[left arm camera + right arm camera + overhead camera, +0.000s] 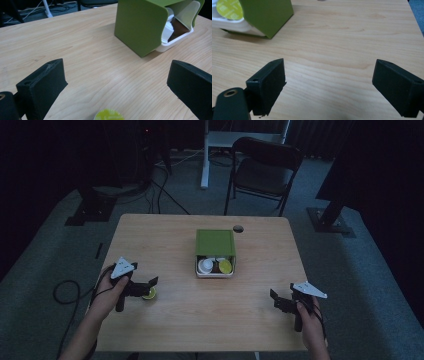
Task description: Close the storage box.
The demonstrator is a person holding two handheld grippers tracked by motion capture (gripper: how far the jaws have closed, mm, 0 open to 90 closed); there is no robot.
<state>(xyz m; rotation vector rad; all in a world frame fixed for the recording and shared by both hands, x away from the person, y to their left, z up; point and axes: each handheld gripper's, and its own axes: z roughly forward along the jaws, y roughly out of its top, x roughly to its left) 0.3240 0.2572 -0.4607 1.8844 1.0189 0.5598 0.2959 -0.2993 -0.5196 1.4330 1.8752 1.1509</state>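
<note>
Capsule, yellow-green lid (149, 294), one, sits on table (165, 245) well left-front of green box (215, 242), between jaws of my L gripper (150, 287), jaws apart, nothing held. R gripper (276, 299) right-front of box, jaws apart, idle. Step, I judge: pick-up approach. Next: close squarely on capsule. Box w/ approx. three more inside.

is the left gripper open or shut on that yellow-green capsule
Open. The left gripper has its jaws spread wide, with the capsule on the table between them, untouched.
</note>
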